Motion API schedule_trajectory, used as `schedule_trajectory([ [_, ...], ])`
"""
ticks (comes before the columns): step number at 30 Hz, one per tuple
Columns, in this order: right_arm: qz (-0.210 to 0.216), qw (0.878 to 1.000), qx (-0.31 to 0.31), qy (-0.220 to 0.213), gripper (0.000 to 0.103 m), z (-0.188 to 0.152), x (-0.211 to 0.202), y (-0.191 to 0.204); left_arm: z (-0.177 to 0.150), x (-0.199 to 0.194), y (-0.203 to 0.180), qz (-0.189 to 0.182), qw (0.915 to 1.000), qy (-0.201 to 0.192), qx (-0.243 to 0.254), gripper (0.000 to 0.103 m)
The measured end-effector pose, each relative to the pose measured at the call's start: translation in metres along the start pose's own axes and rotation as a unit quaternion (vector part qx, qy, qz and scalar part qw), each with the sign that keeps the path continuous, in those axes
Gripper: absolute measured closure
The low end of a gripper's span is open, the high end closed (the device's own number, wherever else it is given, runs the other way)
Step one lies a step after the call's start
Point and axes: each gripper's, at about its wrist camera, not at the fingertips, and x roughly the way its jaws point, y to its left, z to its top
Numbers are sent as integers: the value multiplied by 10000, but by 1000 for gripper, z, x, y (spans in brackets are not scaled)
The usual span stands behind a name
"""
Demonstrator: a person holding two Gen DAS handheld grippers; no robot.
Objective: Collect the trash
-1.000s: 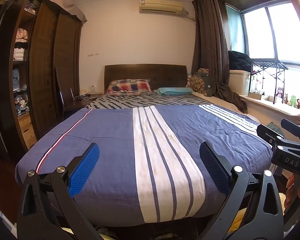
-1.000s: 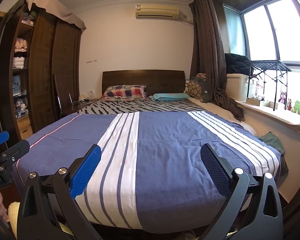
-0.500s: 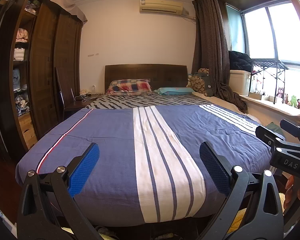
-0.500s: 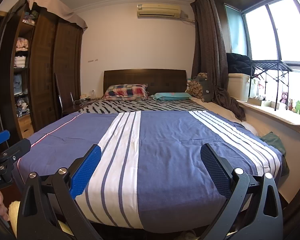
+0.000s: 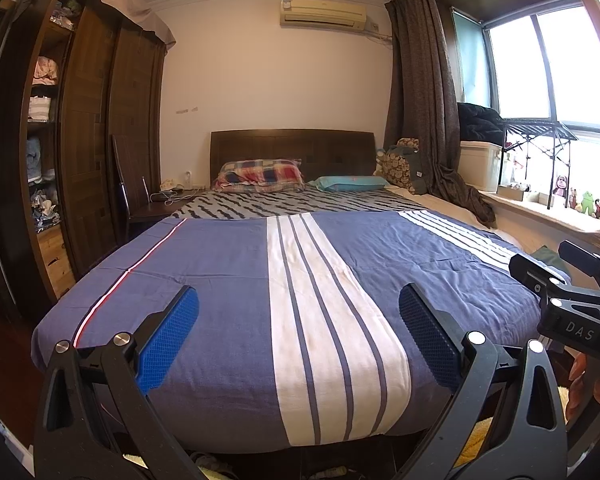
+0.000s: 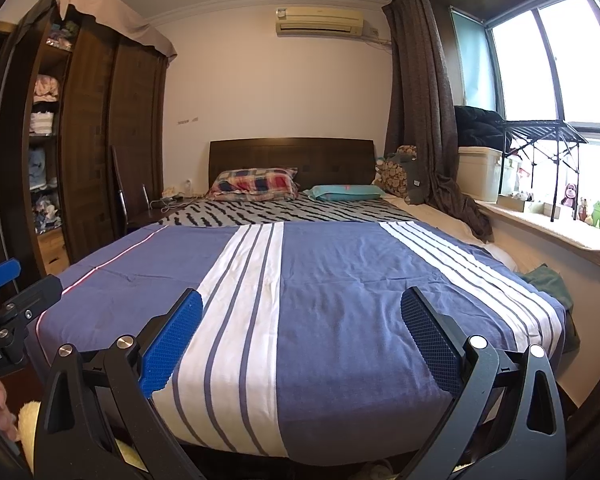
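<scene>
Trash cannot be told apart in either view; only dim scraps (image 5: 208, 462) lie on the floor under the foot of the bed. Left gripper (image 5: 298, 340) and right gripper (image 6: 300, 340) hover with fingers wide apart, holding nothing. Ahead spreads the blue striped blanket (image 5: 228, 280), then pillows (image 6: 254, 184), headboard (image 5: 292, 146), wardrobe (image 6: 100, 140) leftward, curtain (image 5: 420, 100) rightward.

Blue, white-striped bedspread (image 5: 228, 280); plaid pillow (image 5: 260, 174)
</scene>
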Motion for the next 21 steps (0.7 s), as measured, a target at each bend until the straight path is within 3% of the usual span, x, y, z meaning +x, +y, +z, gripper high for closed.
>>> schedule_trajectory([
  [21,27,10000,-15,17,3,0,-2,2,0,0,1,6,10000,4,1,8],
])
